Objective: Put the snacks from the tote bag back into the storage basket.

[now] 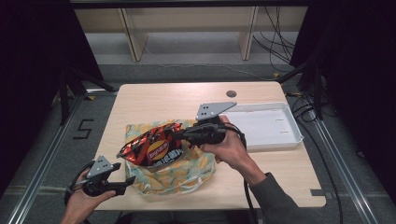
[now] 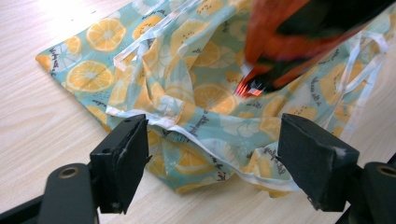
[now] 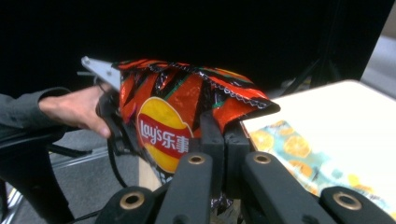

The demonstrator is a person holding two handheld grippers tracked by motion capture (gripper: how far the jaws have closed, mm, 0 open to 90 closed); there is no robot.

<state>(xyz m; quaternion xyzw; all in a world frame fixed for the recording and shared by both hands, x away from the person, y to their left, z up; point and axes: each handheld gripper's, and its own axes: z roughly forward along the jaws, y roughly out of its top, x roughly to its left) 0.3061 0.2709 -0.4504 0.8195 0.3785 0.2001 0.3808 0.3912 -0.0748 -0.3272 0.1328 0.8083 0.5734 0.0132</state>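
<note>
A red and black Lay's chip bag hangs above a lemon-print cloth bag that lies crumpled on the table. My right gripper is shut on the chip bag's right edge, and in the right gripper view the two jaws pinch the foil of the chip bag. My left gripper sits low at the cloth bag's near left corner. Its jaws stand wide apart, with the white-hemmed edge of the cloth bag lying between them, not pressed. The chip bag shows blurred above.
A white shallow tray stands at the table's right side. The wooden table has bare surface at the back and left. Cables trail from both grippers toward the near edge. Dark curtains flank the table.
</note>
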